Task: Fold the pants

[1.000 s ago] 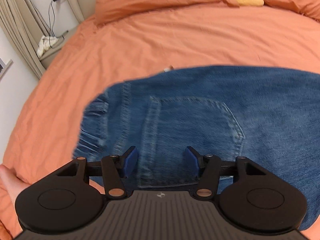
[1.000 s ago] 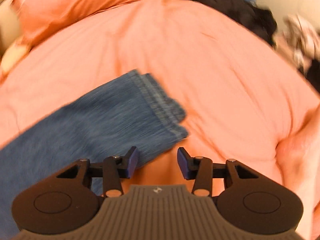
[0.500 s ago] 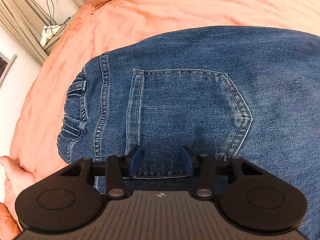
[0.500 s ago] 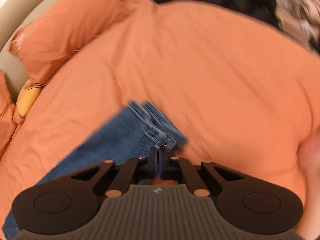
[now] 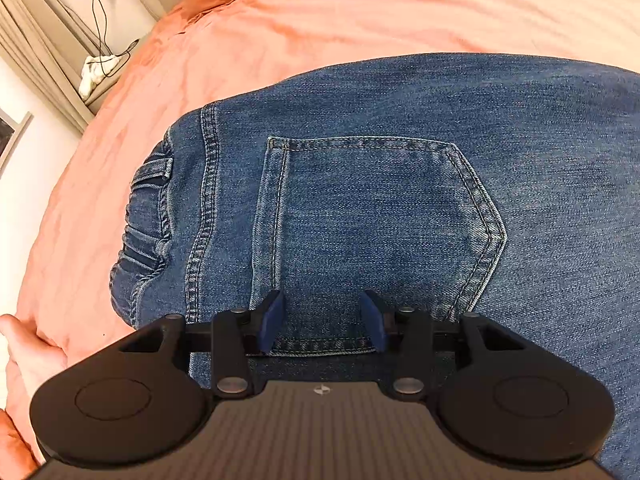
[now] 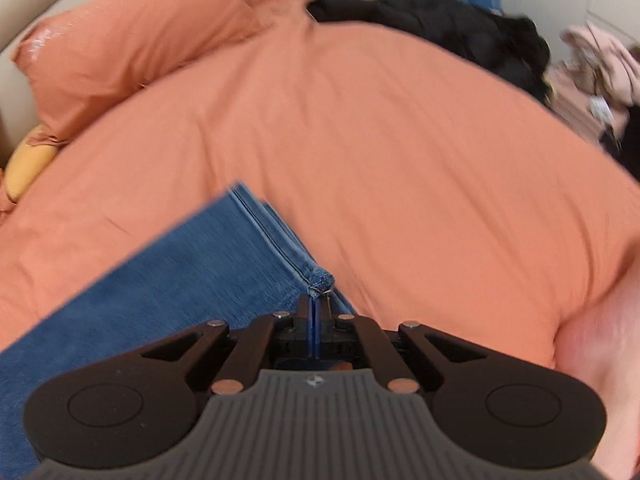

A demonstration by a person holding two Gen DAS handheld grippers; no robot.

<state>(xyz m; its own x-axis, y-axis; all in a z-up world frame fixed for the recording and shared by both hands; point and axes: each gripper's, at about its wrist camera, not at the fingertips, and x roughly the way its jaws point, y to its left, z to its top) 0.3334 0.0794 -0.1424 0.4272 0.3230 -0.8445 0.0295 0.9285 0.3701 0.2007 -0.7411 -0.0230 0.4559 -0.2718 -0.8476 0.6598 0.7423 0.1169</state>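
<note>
While the jeans are spread on the orange bedding, the left gripper is held parted over the back pocket; the right gripper is clamped, apparently on the leg hem.

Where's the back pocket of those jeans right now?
In the left wrist view the back pocket sits mid-frame on the jeans, right of the gathered waistband. Its near edge lies between the open left gripper fingers.
</note>
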